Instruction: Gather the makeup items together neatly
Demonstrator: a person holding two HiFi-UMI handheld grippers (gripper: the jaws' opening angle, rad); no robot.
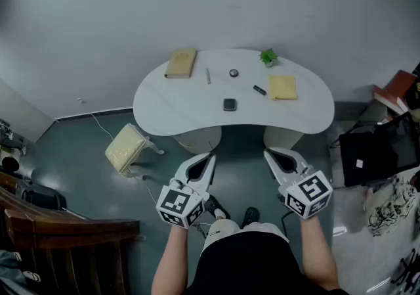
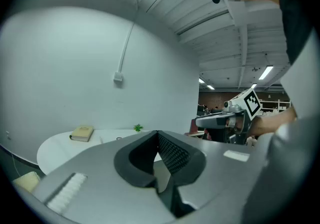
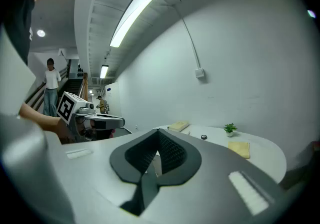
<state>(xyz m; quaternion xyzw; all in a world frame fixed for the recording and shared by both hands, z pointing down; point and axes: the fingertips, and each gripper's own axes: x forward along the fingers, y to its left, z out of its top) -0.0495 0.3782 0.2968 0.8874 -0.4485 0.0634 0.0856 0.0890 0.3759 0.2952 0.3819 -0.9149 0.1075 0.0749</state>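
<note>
A black top (image 1: 262, 264) is worn; left gripper (image 1: 210, 158) and right gripper (image 1: 269, 154) are pale grey (fingers (image 2: 172, 154) dark, ribbed).

Scattered apart: pale stick (image 1: 208, 75), round pot (image 1: 233, 73), dark tube (image 1: 260, 90), square compact (image 1: 229, 104).

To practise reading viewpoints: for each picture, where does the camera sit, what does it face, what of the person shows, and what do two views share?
Head view: on the head, looking steeply down at the white table; forearms, left gripper and right gripper show.
Left gripper view: rides it, faces the table past shut jaws; right gripper shows.
Right gripper view: the same; left gripper shows.
Both share book and plant.
</note>
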